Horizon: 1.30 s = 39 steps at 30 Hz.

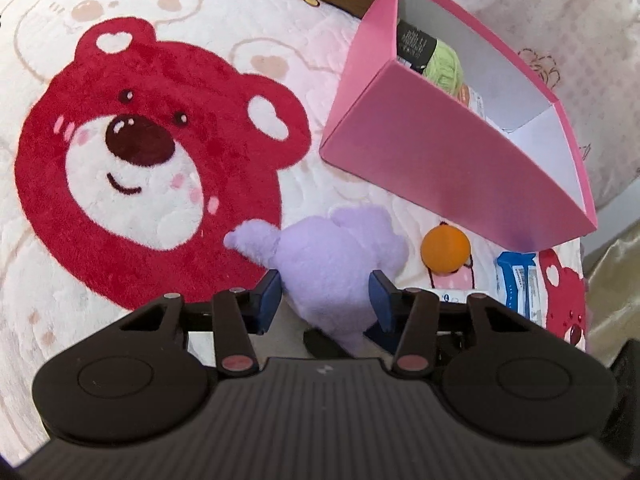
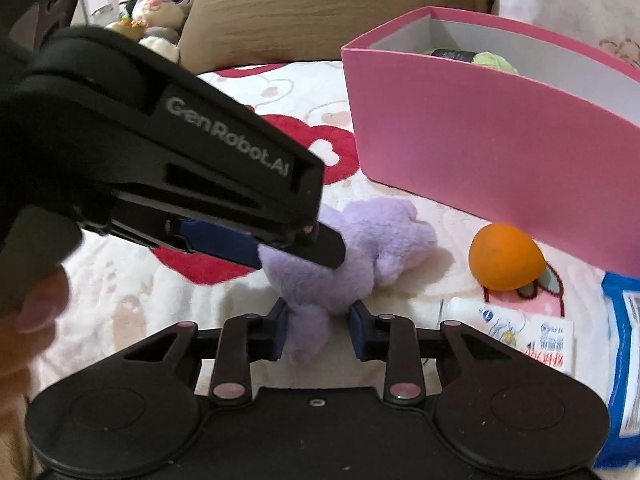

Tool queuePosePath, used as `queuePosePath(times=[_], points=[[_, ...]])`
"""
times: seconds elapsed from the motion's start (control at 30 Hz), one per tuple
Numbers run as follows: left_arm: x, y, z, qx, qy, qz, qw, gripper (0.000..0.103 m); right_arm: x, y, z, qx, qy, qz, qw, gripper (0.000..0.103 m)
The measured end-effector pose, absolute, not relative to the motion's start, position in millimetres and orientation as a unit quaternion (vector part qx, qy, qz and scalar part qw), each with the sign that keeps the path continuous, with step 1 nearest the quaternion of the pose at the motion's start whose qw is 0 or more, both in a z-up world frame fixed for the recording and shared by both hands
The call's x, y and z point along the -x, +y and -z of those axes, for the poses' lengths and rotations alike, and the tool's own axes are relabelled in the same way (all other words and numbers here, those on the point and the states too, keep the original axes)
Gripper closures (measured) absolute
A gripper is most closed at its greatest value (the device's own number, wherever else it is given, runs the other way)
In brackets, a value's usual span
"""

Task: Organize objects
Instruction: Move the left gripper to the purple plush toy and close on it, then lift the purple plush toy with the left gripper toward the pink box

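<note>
A lilac plush toy (image 1: 336, 264) lies on the bear-print blanket (image 1: 152, 152). My left gripper (image 1: 326, 296) straddles its body, blue pads touching the fur on both sides. In the right wrist view the left gripper (image 2: 280, 248) comes in from the left over the plush (image 2: 360, 248). My right gripper (image 2: 318, 330) has its pads on either side of a lower limb of the plush. A pink box (image 1: 440, 152) with green yarn (image 1: 442, 62) inside stands to the right; it also shows in the right wrist view (image 2: 492, 136).
An orange ball (image 1: 446, 250) lies by the box's near wall, also seen in the right wrist view (image 2: 506, 258). A blue packet (image 1: 518, 280) and a white tube (image 2: 520, 338) lie further right. A brown pillow (image 2: 332, 4) and a rabbit plush (image 2: 164, 4) sit behind.
</note>
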<state>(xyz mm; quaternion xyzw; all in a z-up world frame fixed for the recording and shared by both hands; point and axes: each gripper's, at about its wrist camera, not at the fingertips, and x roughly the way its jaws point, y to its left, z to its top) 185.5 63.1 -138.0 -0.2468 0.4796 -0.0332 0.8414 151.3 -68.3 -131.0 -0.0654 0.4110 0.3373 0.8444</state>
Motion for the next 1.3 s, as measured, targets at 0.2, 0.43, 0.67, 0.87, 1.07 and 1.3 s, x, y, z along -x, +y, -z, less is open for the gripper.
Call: queuePosePath(times=[0.2, 0.43, 0.67, 0.87, 1.07, 1.3], points=[[-189.0, 71.2, 135.3, 0.242, 0.484, 0.042, 0.840, 0.056, -132.2, -64.5, 119.4, 0.047, 0.413, -0.361, 0.835, 0.067], [-189.9, 72.8, 138.7, 0.216, 0.508, 0.040, 0.832, 0.064, -131.1, -80.9, 105.4, 0.112, 0.364, -0.358, 0.852, 0.027], [-189.9, 81.8, 143.9, 0.250, 0.515, 0.042, 0.819, 0.064, -171.2, -65.0, 121.5, 0.164, 0.391, -0.390, 0.818, 0.012], [-192.8, 85.1, 149.1, 0.268, 0.512, 0.046, 0.815, 0.064, -181.1, -59.5, 128.8, 0.176, 0.397, -0.401, 0.806, 0.006], [-193.1, 81.9, 149.5, 0.262, 0.511, 0.045, 0.817, 0.064, -194.0, -63.8, 136.1, 0.185, 0.389, -0.417, 0.800, 0.004], [-193.2, 81.8, 151.3, 0.256, 0.510, 0.046, 0.820, 0.063, -199.9, -58.0, 142.2, 0.208, 0.383, -0.446, 0.782, 0.002]])
